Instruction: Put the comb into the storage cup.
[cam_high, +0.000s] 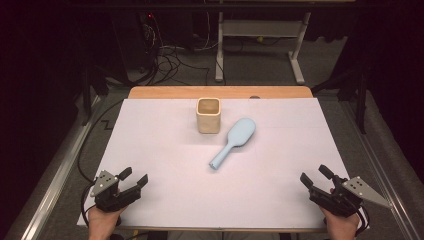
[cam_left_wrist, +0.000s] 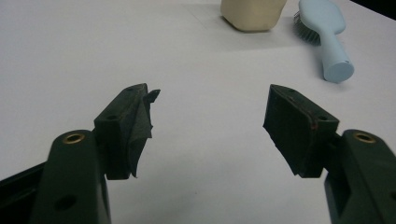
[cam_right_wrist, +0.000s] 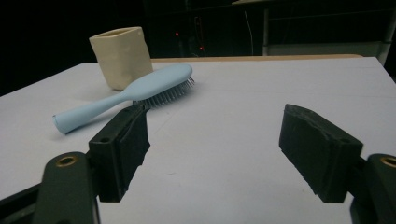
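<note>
So here's where I'm at: a light blue hairbrush (cam_high: 234, 142) is lying bristles-down near the middle of the white worktop (cam_high: 165, 165), with a cream square cup (cam_high: 208, 115) standing just up and left of its head, close but not touching as far as I can tell. The bit that matters for the pickup is how the brush lies. Its long axis runs diagonally in the high view, with the head toward the upper right by the cup and the handle end pointing lower left, toward my side.

My left tool (cam_high: 134, 181) sits at the lower left of the frame and my right tool (cam_high: 315, 176) at the lower right, both near the front edge and well apart from the brush. Both are wide open with nothing between the jaws, each angled in toward the middle.

Neither hand is clearly closer. Since the handle tips leftward, I'd guess the left tool gets the easier line onto it, closing across the handle rather than along it.
</note>
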